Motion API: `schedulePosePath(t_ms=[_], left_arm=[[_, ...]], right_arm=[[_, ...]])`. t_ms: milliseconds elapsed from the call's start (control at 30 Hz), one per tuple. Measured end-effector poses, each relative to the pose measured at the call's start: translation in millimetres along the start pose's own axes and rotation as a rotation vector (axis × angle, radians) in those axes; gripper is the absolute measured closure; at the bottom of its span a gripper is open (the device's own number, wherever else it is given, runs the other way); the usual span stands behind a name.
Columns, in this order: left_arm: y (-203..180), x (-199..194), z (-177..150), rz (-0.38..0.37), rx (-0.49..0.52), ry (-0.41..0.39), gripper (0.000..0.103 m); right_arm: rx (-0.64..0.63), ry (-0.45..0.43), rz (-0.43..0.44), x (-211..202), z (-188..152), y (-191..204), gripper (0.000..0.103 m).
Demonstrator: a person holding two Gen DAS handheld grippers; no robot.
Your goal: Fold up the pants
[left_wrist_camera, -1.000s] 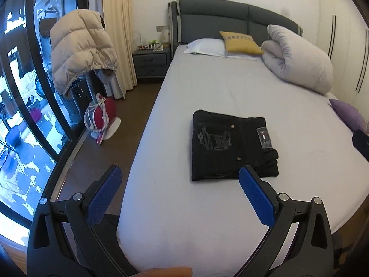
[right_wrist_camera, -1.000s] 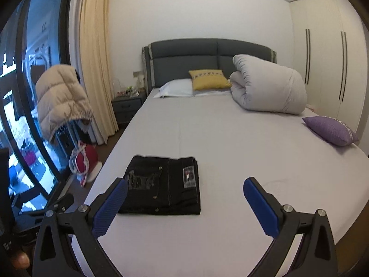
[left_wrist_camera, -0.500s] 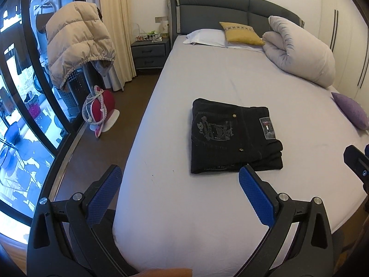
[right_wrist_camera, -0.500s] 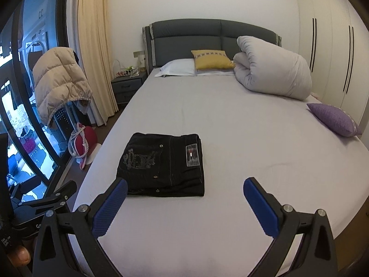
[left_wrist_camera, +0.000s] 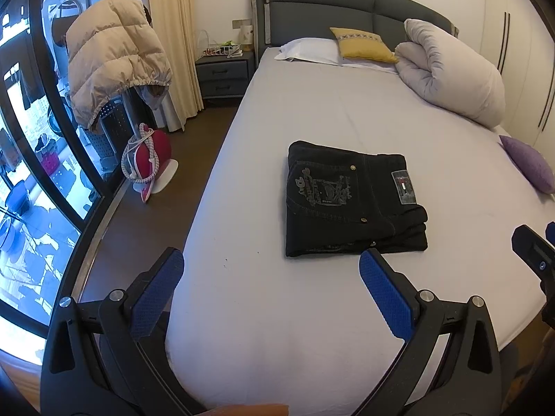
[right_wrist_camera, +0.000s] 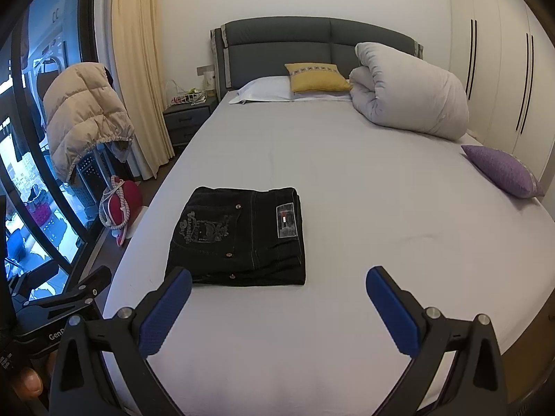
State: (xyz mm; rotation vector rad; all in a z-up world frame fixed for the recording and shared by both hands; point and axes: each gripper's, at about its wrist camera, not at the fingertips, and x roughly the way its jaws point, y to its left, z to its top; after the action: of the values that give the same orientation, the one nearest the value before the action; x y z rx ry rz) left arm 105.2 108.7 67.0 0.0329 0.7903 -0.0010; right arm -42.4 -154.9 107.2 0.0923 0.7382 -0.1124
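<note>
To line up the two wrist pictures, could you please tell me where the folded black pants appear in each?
Left wrist: folded black pants lie right of centre on the bed, just beyond the right fingertip.
Right wrist: the pants lie left of centre, beyond the left fingertip.
Shared landmark: yellow cushion at the headboard.

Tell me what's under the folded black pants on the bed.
The folded black pants lie flat on the grey bed sheet, which shows all around them. Their own lower layers show at the near edge. Anything trapped beneath is covered, so I cannot tell.
</note>
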Motion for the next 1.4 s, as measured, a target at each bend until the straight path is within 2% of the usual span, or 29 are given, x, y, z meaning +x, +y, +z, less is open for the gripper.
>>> schedulePosePath(t_ms=[1400], left_arm=[[-3.3, 8.2, -5.4, -0.006, 0.001, 0.012, 0.0]], right_arm=[[-0.003, 0.025, 0.008, 4.6, -7.5, 0.6, 0.0]])
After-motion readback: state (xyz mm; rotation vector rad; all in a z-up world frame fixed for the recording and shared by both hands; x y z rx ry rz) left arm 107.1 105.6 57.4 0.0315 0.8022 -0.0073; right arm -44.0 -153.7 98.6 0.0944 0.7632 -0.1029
